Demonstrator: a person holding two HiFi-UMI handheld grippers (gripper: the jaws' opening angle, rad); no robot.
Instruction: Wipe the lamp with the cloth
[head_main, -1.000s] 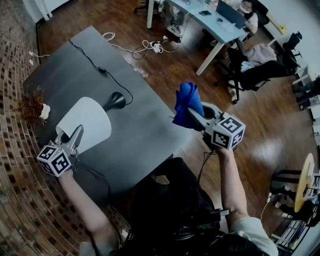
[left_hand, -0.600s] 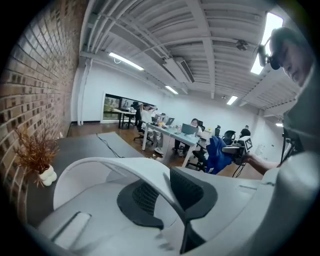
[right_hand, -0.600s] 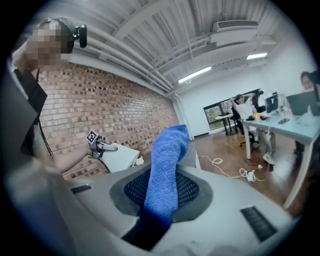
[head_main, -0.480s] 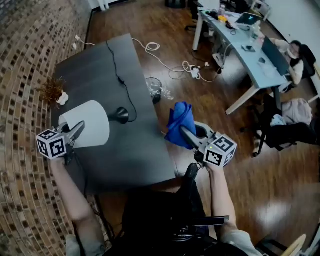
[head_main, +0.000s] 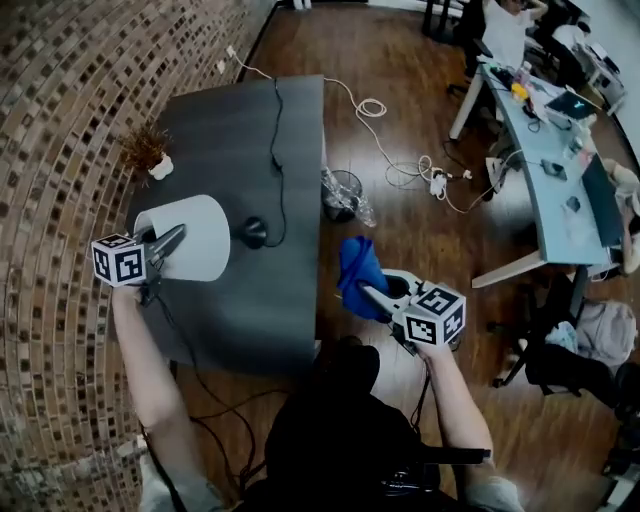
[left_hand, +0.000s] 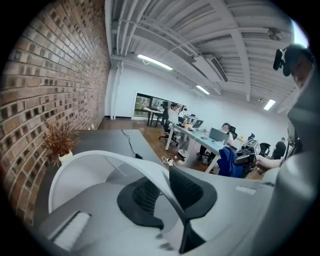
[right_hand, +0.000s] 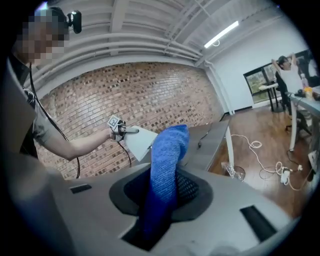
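Close below the head camera, the right gripper (head_main: 369, 294) was clenched on the blue cloth (head_main: 357, 268). The cloth stood up from between its jaws, out past the right edge of the dark table (head_main: 270, 300) and well apart from the lamp. On the other side, the left gripper (head_main: 172, 239) was grasping the lamp (head_main: 203, 250) by the rim of its white shade. The thin shade wall ran between the pads, and the jaws had just closed a little tighter on it. The lamp's dark base (head_main: 253, 232) showed just right of the shade. Farther along the tabletop ran a black cable (head_main: 274, 120), and a small dried plant (head_main: 148, 153) stood near the brick wall (head_main: 50, 150). Beyond that, white cords (head_main: 400, 160) lay on the wooden floor beside a long office desk (head_main: 545, 185).
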